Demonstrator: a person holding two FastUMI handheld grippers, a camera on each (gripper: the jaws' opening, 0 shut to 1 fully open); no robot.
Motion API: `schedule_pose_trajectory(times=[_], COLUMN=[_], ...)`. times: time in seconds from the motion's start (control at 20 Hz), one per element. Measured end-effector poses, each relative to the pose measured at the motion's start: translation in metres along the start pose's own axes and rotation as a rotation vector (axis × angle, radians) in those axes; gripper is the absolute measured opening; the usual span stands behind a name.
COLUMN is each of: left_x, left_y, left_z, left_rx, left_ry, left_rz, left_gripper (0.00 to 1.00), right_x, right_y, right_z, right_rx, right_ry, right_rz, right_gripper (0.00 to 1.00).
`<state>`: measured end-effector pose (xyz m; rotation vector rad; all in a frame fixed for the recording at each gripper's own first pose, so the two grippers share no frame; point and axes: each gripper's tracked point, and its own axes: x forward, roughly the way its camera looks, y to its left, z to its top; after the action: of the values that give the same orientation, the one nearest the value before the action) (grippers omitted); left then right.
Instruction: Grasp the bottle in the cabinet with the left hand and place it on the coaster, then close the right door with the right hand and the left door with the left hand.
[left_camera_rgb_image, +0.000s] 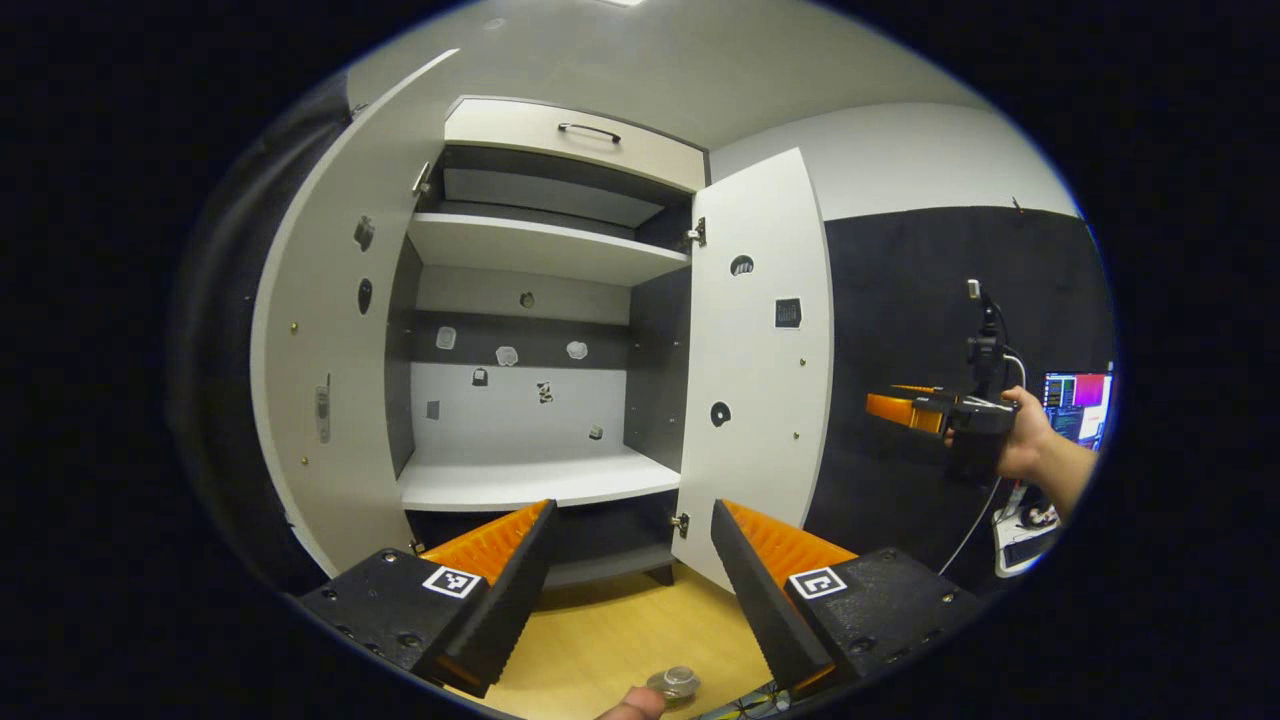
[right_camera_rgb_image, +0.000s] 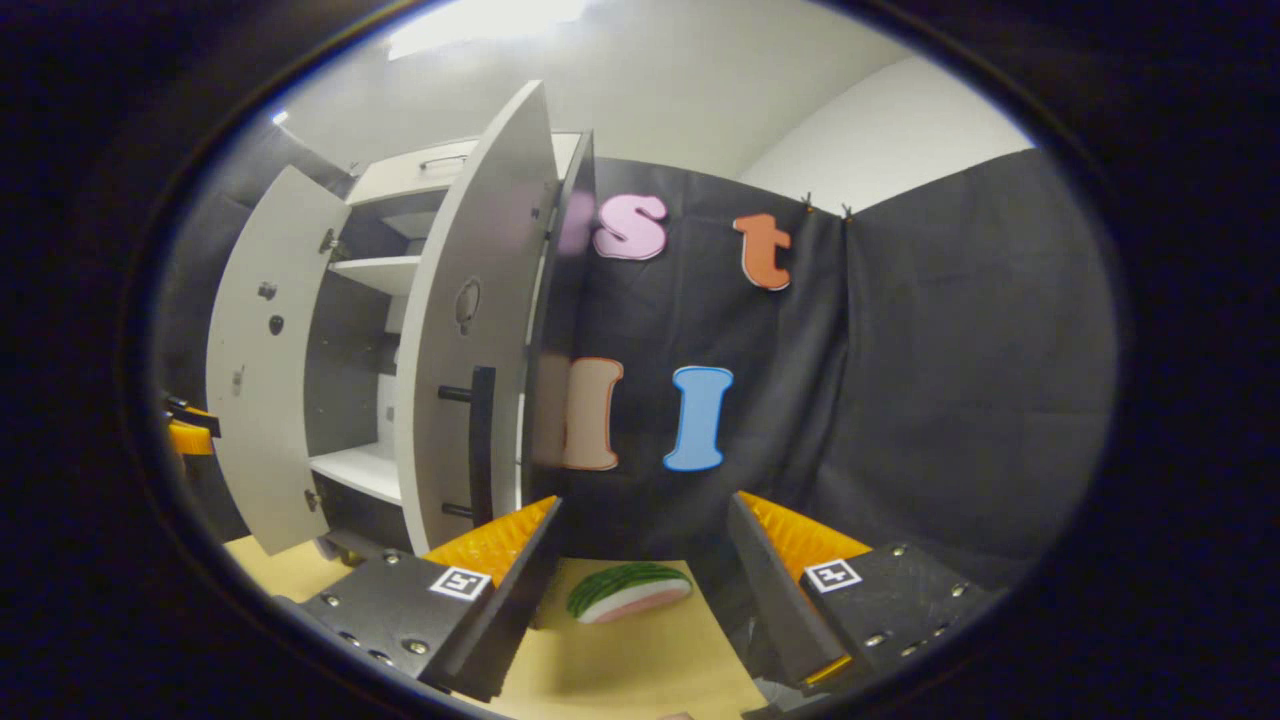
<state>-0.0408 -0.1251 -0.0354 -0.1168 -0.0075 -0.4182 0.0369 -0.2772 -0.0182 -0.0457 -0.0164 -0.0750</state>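
1. Cabinet (left_camera_rgb_image: 540, 300): one, standing on a wooden table (left_camera_rgb_image: 610, 630), with two doors, both swung open. The left door (left_camera_rgb_image: 320, 350) and right door (left_camera_rgb_image: 760, 340) flank bare white shelves.
2. Grippers: two. The left gripper (left_camera_rgb_image: 630, 575) faces the open cabinet, fingers spread wide with nothing between them. The right gripper (right_camera_rgb_image: 640, 585) has its fingers parted as well and grips nothing; in the left gripper view it (left_camera_rgb_image: 915, 410) hangs off to the right of the right door, held in a hand (left_camera_rgb_image: 1025, 435).
3. Bottle (left_camera_rgb_image: 675, 684): one small clear object at the bottom edge of the left gripper view, on the table just below the fingers. I cannot tell whether a coaster lies under it.
4. Other things: one watermelon-slice piece (right_camera_rgb_image: 628, 592) lies on the table between the right gripper's fingers, not touched. One dark bar handle (right_camera_rgb_image: 482, 440) runs down the right door's outer face. A lit screen (left_camera_rgb_image: 1078, 405) sits behind the hand.
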Motion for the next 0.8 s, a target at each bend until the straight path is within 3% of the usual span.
schedule_pose_trajectory(times=[0.15, 0.2, 0.25, 0.35, 0.5, 0.65, 0.8], left_x=[-0.016, -0.022, -0.029, -0.041, -0.057, -0.073, -0.083], left_y=[0.013, 0.016, 0.017, 0.018, 0.022, 0.028, 0.023], left_z=[0.000, 0.001, 0.002, -0.002, -0.006, -0.004, 0.000], left_rx=[0.040, 0.053, 0.063, 0.071, 0.071, 0.092, 0.061], left_ry=[0.009, 0.011, 0.012, 0.028, 0.048, 0.046, 0.046], left_rz=[0.094, 0.117, 0.133, 0.158, 0.196, 0.236, 0.244], left_gripper=[0.96, 0.96, 0.92, 0.96, 0.96, 0.92, 0.96], right_x=[0.023, 0.032, 0.041, 0.052, 0.063, 0.073, 0.073], right_y=[0.008, 0.006, 0.006, 0.017, 0.049, 0.054, 0.064], right_z=[-0.004, -0.003, -0.001, 0.001, 0.006, 0.007, 0.012], right_rx=[0.025, 0.023, 0.021, 0.031, 0.055, 0.043, 0.080], right_ry=[0.003, 0.001, -0.006, -0.013, -0.020, 0.000, 0.006], right_rz=[0.068, 0.070, 0.068, 0.082, 0.159, 0.121, 0.079], right_gripper=[0.94, 0.98, 0.98, 0.98, 0.98, 0.93, 0.91])
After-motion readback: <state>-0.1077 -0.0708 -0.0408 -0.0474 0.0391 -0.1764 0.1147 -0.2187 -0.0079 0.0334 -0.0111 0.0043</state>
